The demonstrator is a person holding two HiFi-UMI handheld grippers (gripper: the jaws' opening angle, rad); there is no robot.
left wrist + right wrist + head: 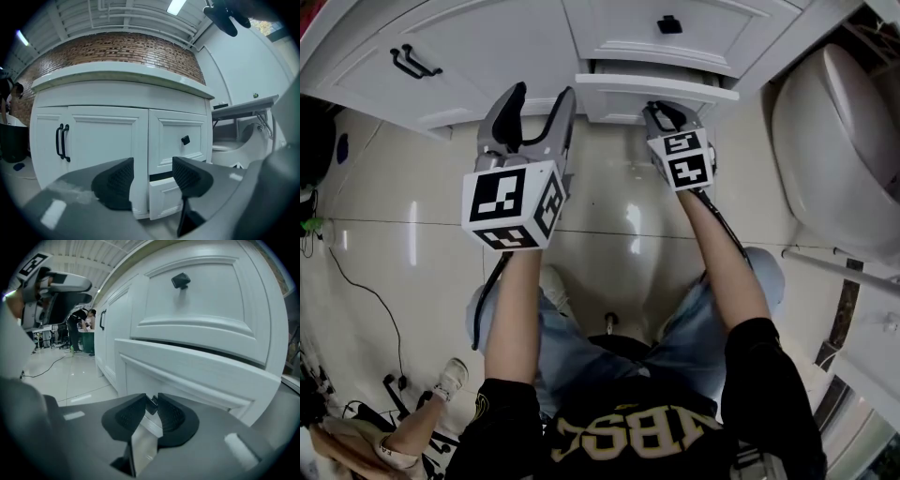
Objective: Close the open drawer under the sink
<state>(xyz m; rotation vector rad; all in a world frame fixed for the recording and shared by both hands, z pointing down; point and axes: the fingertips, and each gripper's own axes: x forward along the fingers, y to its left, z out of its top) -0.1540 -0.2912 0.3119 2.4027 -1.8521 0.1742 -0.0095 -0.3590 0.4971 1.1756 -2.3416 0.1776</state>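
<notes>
Closing step: right gripper (151,399) clamps the knob (152,404) of the open drawer (197,371), lower centre; left gripper (153,176) gapes empty; next, push straight in.

Open floor (609,244) before jutting drawer (619,98)

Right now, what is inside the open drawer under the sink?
Only a dark gap behind the front of the open drawer shows. Its contents cannot be seen: that front and the closed upper drawer cover them.

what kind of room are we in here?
Probably a bathroom, maybe a mock-up: white vanity cabinet with an open drawer, what looks like a toilet beside it, glossy tiled floor.
</notes>
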